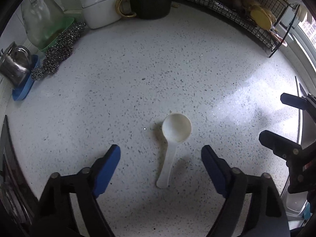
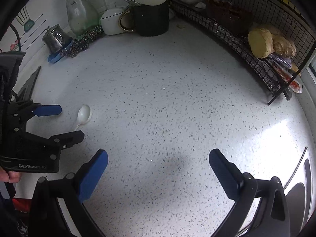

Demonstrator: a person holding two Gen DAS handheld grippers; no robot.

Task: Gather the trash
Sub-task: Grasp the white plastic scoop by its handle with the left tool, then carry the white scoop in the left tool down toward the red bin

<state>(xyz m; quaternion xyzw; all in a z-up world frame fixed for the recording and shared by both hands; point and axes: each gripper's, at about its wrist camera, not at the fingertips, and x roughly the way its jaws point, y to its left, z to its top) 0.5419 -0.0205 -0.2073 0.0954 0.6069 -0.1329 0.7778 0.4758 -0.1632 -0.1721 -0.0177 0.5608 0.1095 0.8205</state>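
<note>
Left wrist view: white plastic scoop lies on the countertop between the spread, untouching left gripper fingers.

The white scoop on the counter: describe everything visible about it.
The white scoop looks like matte, slightly translucent plastic: a round, deep bowl with a small lip on its far rim, and a flat handle widening to a rounded end. It is empty, with a faint yellowish stain inside. It lies bowl-up on the speckled countertop, its handle pointing back between the open pads of the left tool, which do not touch it.
</note>
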